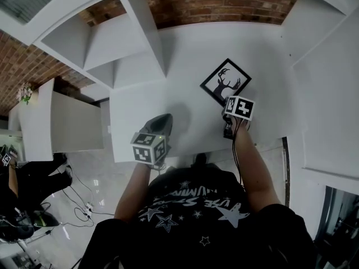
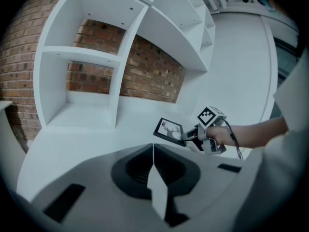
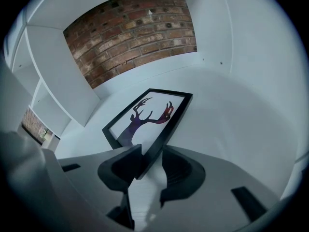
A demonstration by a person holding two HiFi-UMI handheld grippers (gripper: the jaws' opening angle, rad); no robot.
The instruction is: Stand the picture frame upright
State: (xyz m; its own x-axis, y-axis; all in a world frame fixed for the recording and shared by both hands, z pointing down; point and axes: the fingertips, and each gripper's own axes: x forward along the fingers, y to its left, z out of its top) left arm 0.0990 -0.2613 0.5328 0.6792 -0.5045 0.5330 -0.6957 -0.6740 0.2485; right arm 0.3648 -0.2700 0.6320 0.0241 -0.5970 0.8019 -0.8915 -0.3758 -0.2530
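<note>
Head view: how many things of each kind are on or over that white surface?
picture frame: 1
grippers: 2 (left gripper, jaws together and empty; right gripper, jaws on the frame's corner)
Total: 3

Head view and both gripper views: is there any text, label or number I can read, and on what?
Nothing reads cleanly.
Shirt: white lettering among stars, upside down and warped, unreadable.
Picture frame: deer silhouette only, no words.
Marker cubes: black-and-white square patterns, no letters.
</note>
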